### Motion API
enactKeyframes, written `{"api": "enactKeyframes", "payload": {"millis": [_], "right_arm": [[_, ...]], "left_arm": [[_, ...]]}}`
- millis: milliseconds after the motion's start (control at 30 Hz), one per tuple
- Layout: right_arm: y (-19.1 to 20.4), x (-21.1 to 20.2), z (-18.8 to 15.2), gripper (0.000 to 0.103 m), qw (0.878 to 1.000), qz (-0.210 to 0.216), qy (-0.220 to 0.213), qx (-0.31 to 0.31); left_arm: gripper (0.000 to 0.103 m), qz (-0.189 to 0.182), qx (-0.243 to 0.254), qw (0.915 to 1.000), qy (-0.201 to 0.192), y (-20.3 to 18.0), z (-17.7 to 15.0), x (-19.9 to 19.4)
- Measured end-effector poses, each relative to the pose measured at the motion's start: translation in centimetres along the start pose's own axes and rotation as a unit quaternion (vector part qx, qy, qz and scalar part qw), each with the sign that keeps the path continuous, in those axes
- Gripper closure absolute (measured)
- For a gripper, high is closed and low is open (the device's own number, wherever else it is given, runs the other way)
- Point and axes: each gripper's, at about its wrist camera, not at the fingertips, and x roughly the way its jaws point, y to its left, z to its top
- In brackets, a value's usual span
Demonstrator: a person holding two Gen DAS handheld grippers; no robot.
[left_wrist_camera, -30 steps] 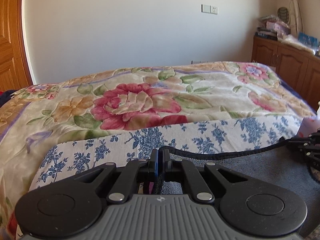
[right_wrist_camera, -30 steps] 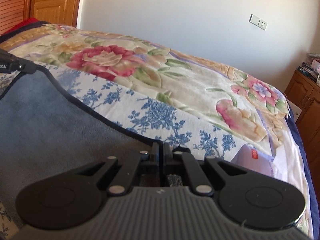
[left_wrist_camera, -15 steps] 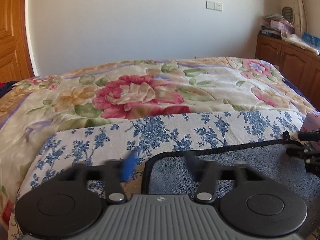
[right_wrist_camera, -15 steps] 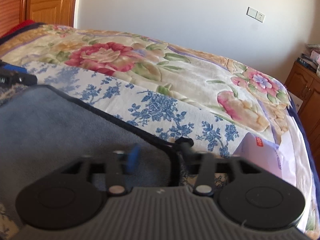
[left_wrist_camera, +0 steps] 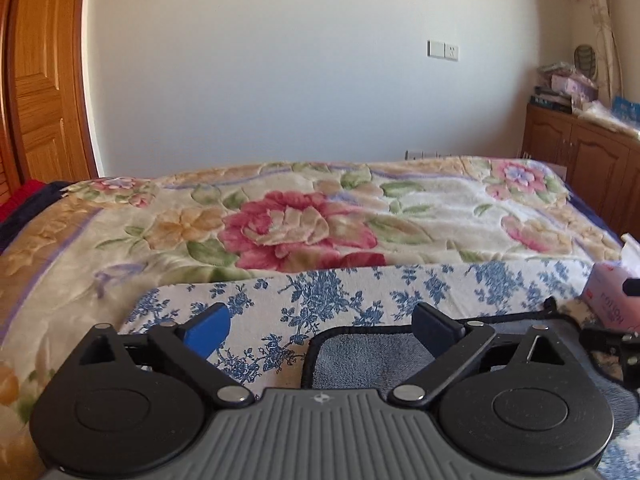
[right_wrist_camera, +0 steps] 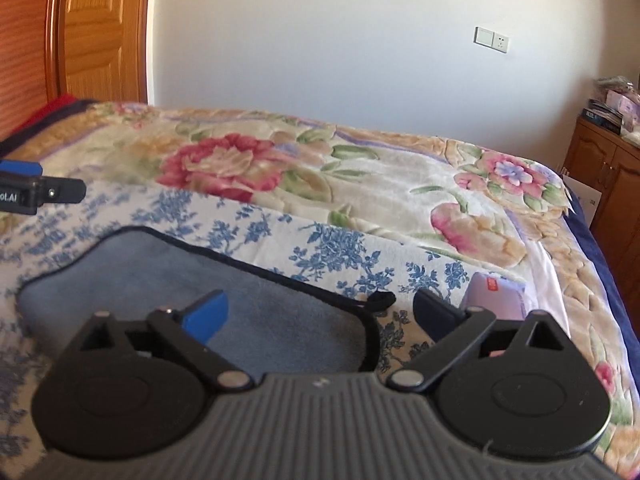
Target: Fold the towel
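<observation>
Towel, grey with a dark hem, lies flat on a blue-flowered cloth at the near edge of the bed. Left claw and right claw both hang released above its two far corners, gripping nothing.

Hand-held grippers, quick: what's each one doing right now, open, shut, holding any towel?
Left hand-held gripper: open, holding nothing; the grey towel lies under it.
Right hand-held gripper: open, holding nothing, above the towel's far corner.
</observation>
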Motion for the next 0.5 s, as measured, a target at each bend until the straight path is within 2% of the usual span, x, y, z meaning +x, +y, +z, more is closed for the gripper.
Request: {"api": "enactKeyframes", "payload": {"millis": [167,500], "right_arm": [[0.3,-1.9,0.1,0.0,1.0,0.009,-0.005,0.011],[0.8,-6.1,0.2,0.0,1.0,0.01,-0.019,0.019]], "left_arm": [[0.0,0.0,0.003,1.0,-0.001,-0.2,0.3,-2.1],[0.0,-0.002,0.028,0.9995,-0.011,-1.2,1.8,-6.9]]}}
